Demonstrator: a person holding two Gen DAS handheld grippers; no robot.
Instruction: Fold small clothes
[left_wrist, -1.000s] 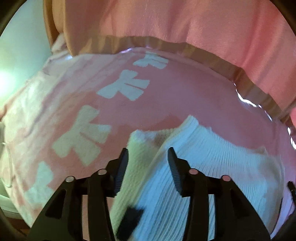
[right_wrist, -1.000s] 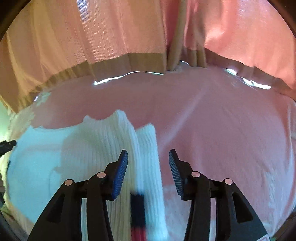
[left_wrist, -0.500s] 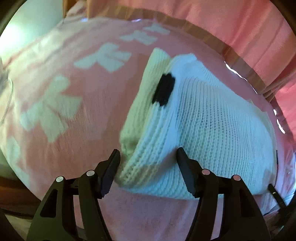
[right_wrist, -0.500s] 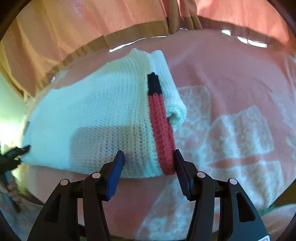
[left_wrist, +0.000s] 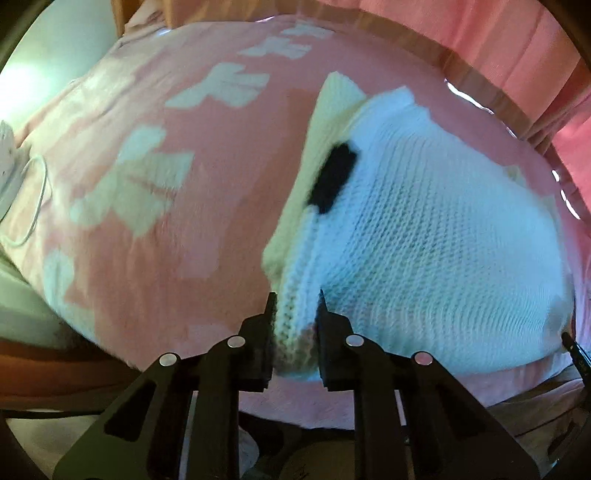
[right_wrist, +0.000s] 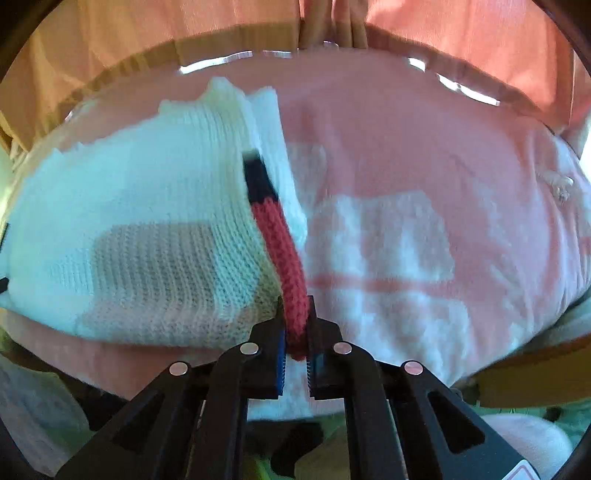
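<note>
A small white knitted garment (left_wrist: 424, 236) lies flat on a pink blanket (left_wrist: 155, 206). It has a black patch (left_wrist: 332, 177) near its left edge. In the right wrist view the same garment (right_wrist: 140, 229) has a red and black knitted strip (right_wrist: 284, 254) along its right edge. My left gripper (left_wrist: 294, 317) is shut on the garment's near left ribbed corner. My right gripper (right_wrist: 295, 321) is shut on the near end of the red strip at the garment's right corner.
The pink blanket with pale block shapes (right_wrist: 388, 236) covers a raised surface. Pink curtains (left_wrist: 461, 33) hang close behind it. A white cable (left_wrist: 33, 206) lies at the far left. The surface's front edge drops off just below both grippers.
Both grippers have pulled back to the garment's near edge and closed on its two near corners. A second ago they were open, over the middle of the garment.
</note>
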